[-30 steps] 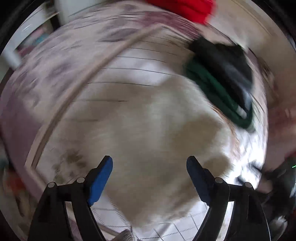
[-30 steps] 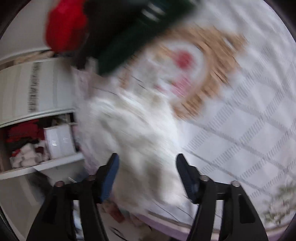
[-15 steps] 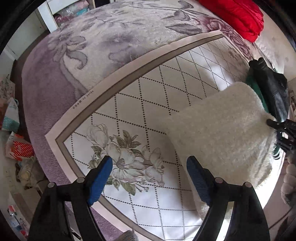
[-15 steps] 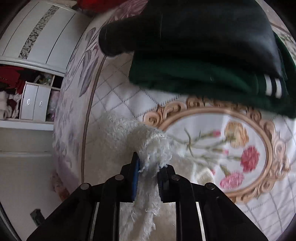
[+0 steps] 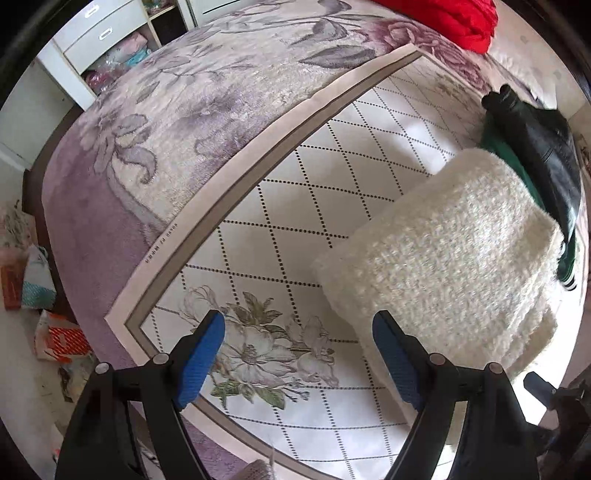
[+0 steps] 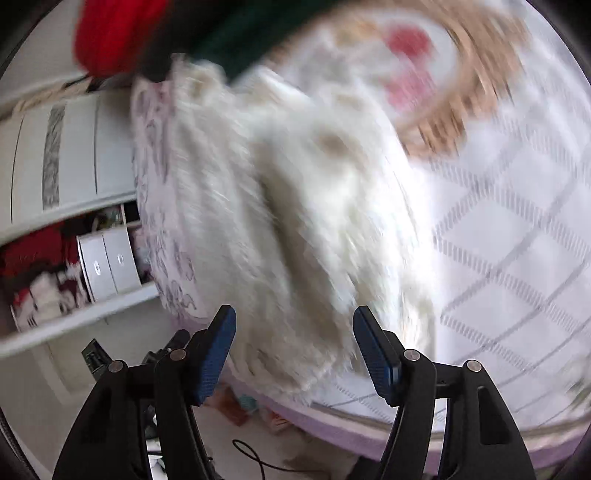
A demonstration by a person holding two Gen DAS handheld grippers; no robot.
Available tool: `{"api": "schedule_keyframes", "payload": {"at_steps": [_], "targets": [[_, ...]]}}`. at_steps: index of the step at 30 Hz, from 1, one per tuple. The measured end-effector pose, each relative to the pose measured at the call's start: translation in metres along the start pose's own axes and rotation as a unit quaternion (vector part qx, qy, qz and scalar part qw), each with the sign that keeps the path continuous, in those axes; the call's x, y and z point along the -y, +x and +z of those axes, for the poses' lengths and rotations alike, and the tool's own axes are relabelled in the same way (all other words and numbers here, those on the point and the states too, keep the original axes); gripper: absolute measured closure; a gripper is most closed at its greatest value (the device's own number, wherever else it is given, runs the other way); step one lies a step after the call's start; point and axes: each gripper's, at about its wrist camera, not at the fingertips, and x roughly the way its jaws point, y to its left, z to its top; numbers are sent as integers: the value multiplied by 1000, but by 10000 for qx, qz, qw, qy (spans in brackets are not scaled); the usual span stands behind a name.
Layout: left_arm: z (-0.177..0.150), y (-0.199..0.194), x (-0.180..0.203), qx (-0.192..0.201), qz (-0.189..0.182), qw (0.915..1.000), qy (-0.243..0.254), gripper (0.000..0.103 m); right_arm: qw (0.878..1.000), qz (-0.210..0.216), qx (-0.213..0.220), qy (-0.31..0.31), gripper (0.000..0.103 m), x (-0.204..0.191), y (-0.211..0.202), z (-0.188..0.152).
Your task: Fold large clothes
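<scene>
Left gripper (image 5: 297,354) jaws apart, empty; right gripper (image 6: 293,350) just reopened, nothing between its pads. Cream fuzzy sweater (image 5: 443,258) lies folded on the bedspread (image 5: 295,206) at 3 o'clock, beside the dark folded stack (image 5: 532,162) at 2: fold looks done, stacking possibly left. Far shelf (image 6: 74,317) at 9 holds white boxes (image 6: 107,266) and red clothes.

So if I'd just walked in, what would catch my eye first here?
Probably the fluffy cream sweater, folded into a thick block on the flowered bedspread. Behind it lies a dark green and black pile of clothes, with something bright red at the bed's far edge. Both blue-padded grippers, left and right, are open and empty.
</scene>
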Motion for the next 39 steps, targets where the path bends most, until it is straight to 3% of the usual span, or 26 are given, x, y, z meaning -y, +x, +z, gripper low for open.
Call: {"api": "schedule_keyframes", "payload": {"at_steps": [4, 5, 6, 7, 10, 12, 14, 16, 18, 19, 21, 22, 23, 25, 27, 30, 32, 34, 36, 39], "targets": [[-1, -5, -3, 54, 167, 9997, 141, 22, 9983, 547, -188, 54, 36, -6, 40, -5], [-2, -6, -3, 47, 208, 9996, 188, 22, 9977, 614, -275, -53, 41, -10, 58, -3], [-3, -7, -4, 24, 254, 9994, 229, 22, 9983, 504, -306, -45, 88, -10, 68, -4], [-4, -9, -6, 20, 273, 9993, 258, 22, 9979, 487, -429, 49, 91, -9, 83, -8], [-8, -13, -10, 59, 362, 9983, 447, 22, 9976, 83, -637, -258, 91, -12, 100, -25], [-9, -13, -10, 70, 405, 9974, 584, 22, 9977, -29, -527, -420, 83, -13, 88, -35], [-7, -14, -10, 75, 358, 9973, 639, 22, 9986, -191, -259, -427, 66, -8, 63, -40], [-4, -14, -12, 73, 261, 9979, 588, 22, 9985, -278, 277, -375, 18, 3, 27, -43], [-2, -14, -13, 81, 212, 9983, 540, 22, 9940, -536, 911, -280, 10, 21, -3, -44], [-1, -13, -13, 76, 190, 9985, 509, 22, 9938, -631, 899, -197, 10, 29, -5, -40], [0, -12, -13, 63, 152, 9989, 450, 22, 9989, -284, 360, 102, 15, 54, 17, -24], [1, -12, -12, 49, 144, 9989, 444, 22, 9998, -158, 1, 90, 41, 61, 36, -15], [2, -13, -10, 48, 134, 9988, 458, 22, 9996, -210, -195, -41, 54, 61, 49, -10], [2, -17, -6, 91, 109, 9986, 510, 22, 9996, -251, -142, -33, 67, 62, 56, 3], [0, -20, 0, 98, 43, 9980, 617, 22, 9995, -318, 43, 15, 67, 58, 53, 18], [-5, -22, 10, 31, 31, 9968, 796, 22, 9950, -668, 648, -360, 67, 33, 35, 51], [-7, -24, 15, -2, 33, 9964, 850, 22, 9894, -865, 1003, -592, 60, 12, 14, 72], [-7, -28, 18, 8, 33, 9963, 857, 22, 9877, -964, 1126, -499, 60, -1, -8, 79], [-5, -31, 21, 42, 103, 9965, 824, 22, 9866, -812, 1269, -633, 59, -17, -30, 76], [4, -33, 25, 215, 176, 9968, 750, 22, 9880, -135, 1155, -1014, 46, -49, -42, 74]]}}
